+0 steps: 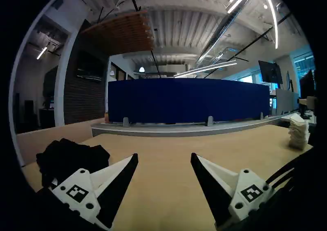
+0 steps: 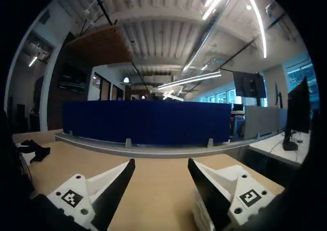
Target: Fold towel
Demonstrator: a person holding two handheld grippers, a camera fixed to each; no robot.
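A crumpled black towel lies on the wooden table, just beyond my left gripper's left finger. My left gripper stands open over bare wood with nothing between its fingers. A stack of folded white towels sits at the table's right edge. In the right gripper view, my right gripper is open and empty above the table. The black towel shows far off at the left. A white ridged stack sits close under the right finger.
A blue partition on a grey rail closes off the back of the table. To the right stands another desk with a dark monitor. A brick wall rises at the left.
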